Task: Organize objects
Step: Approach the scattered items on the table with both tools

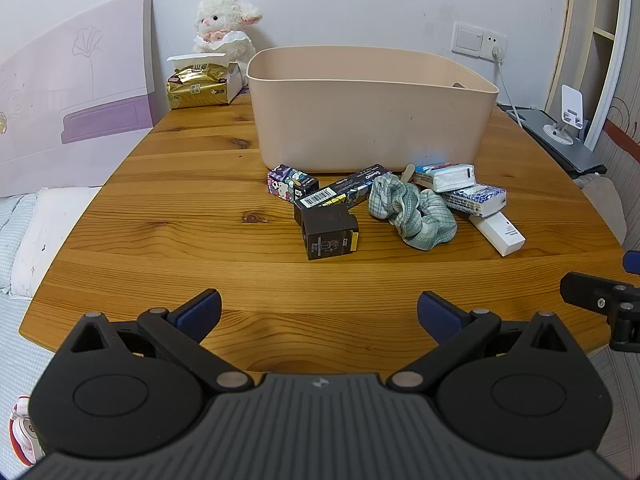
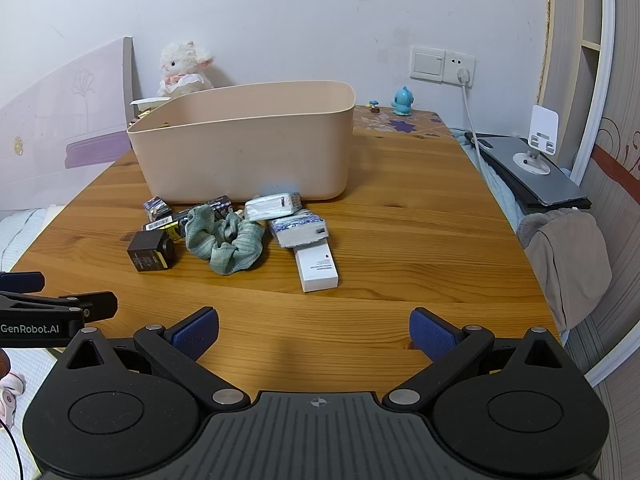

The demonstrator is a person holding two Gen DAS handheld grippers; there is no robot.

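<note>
A beige plastic bin (image 1: 372, 120) (image 2: 244, 152) stands on the wooden table (image 1: 180, 208) (image 2: 420, 232). In front of it lies a pile: a black cube box (image 1: 330, 232) (image 2: 151, 255), a long printed box with a barcode (image 1: 340, 192) (image 2: 162, 224), a small patterned box (image 1: 290, 182) (image 2: 157, 207), a green checked scrunchie (image 1: 412, 210) (image 2: 224, 242), two tissue packs (image 1: 444, 176) (image 2: 272, 206) (image 1: 476, 199) (image 2: 298, 228) and a white flat box (image 1: 500, 234) (image 2: 318, 266). My left gripper (image 1: 319, 314) and right gripper (image 2: 314, 334) are open and empty, over the table's near edge, short of the pile.
A plush lamb (image 1: 224, 24) (image 2: 182, 66) and a gold tissue box (image 1: 202, 84) sit at the back left. A blue figurine (image 2: 402, 101) stands at the back right. A laptop with a white phone stand (image 2: 536, 160) lies right of the table. A bed lies to the left.
</note>
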